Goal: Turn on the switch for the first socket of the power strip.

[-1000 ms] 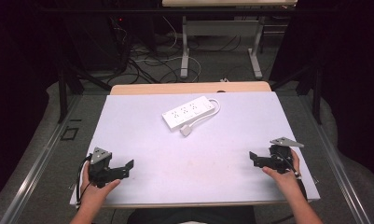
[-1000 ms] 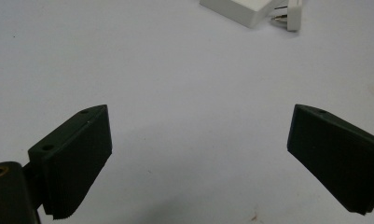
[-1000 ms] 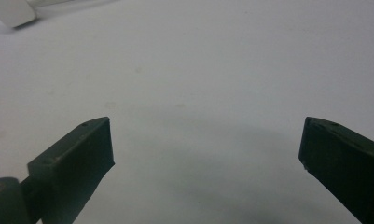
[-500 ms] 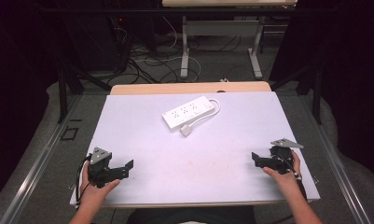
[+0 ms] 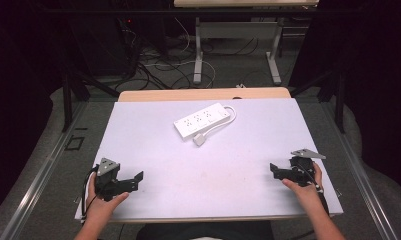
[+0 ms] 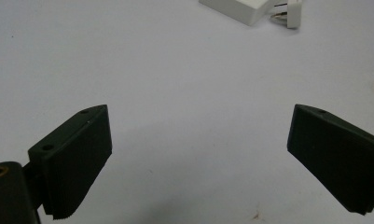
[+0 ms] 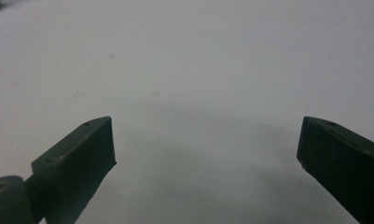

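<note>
Resting near table corners, left gripper, right gripper, fingers wide, holding nothing, power strip far.

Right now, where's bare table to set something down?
Bare: the wide stretch between the left gripper and right gripper, up to the power strip, plus the table either side of it. Crowded only at the strip, its cord and plug.

Power strip glossy white plastic; table matt, smooth; gripper fingers matt black, ribbed pads.
</note>
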